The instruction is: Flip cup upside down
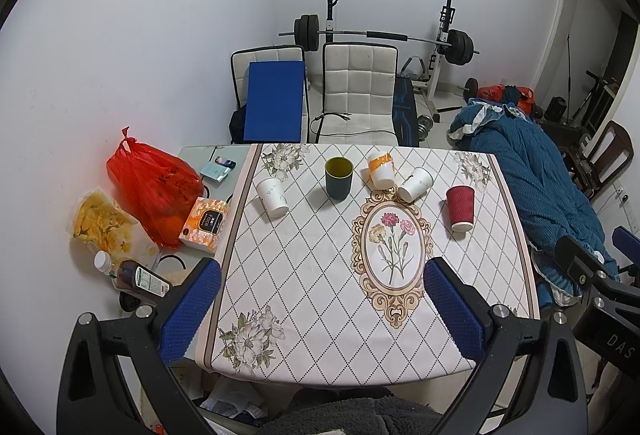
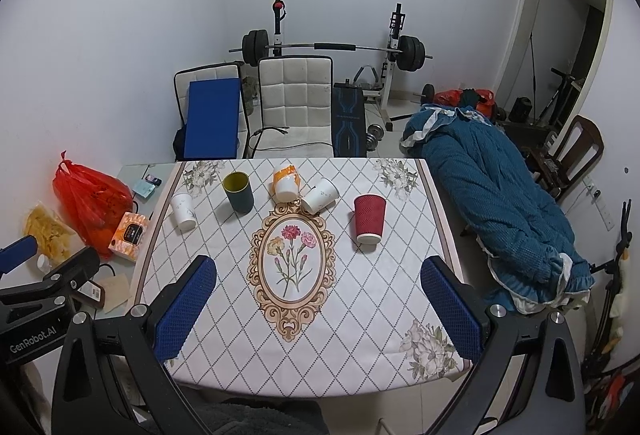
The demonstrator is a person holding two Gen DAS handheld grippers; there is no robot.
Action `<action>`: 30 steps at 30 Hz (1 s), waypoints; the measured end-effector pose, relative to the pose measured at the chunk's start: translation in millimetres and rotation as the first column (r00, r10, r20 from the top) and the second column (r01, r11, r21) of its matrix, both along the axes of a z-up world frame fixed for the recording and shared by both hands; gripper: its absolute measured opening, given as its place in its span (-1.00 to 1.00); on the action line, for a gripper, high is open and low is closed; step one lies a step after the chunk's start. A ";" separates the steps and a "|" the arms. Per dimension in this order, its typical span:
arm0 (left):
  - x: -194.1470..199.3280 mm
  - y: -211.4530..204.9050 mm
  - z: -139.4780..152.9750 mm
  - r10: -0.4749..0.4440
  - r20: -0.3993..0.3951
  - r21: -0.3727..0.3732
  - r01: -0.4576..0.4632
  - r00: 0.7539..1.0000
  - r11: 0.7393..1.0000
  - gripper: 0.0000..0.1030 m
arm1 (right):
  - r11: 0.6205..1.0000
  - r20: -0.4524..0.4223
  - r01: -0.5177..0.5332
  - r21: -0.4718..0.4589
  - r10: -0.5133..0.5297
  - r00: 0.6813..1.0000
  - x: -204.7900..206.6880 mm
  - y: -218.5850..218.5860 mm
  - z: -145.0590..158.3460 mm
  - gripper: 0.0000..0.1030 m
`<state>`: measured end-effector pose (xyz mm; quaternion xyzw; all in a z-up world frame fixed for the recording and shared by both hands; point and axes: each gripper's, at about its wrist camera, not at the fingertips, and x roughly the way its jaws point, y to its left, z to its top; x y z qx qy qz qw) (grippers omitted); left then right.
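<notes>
Several cups stand in a row at the far side of the patterned tablecloth (image 1: 304, 275). A dark green cup (image 1: 338, 178) (image 2: 239, 192) stands upright with its mouth up. A white cup (image 1: 272, 196) (image 2: 183, 210), an orange-white cup (image 1: 381, 169) (image 2: 285, 183) and a red ribbed cup (image 1: 460, 208) (image 2: 369, 218) stand mouth down. Another white cup (image 1: 416, 183) (image 2: 320, 195) lies tilted against the orange-white one. My left gripper (image 1: 322, 311) and right gripper (image 2: 318, 309) are both open and empty, held above the table's near edge.
Left of the cloth lie a red plastic bag (image 1: 156, 191), a bag of chips (image 1: 102, 221), an orange box (image 1: 203, 225) and a bottle (image 1: 136, 275). Two chairs (image 1: 358, 91) stand behind the table, a blue quilt (image 1: 552, 187) to its right, and a barbell rack (image 1: 380, 35) behind.
</notes>
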<state>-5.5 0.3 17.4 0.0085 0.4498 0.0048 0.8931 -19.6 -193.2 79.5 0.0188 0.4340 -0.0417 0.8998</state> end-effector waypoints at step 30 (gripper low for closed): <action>50.1 -15.9 -97.9 0.084 -0.188 0.043 -0.077 0.979 0.996 1.00 | 0.997 -0.282 -0.033 0.067 0.051 0.958 55.6 -34.2 -139.5 1.00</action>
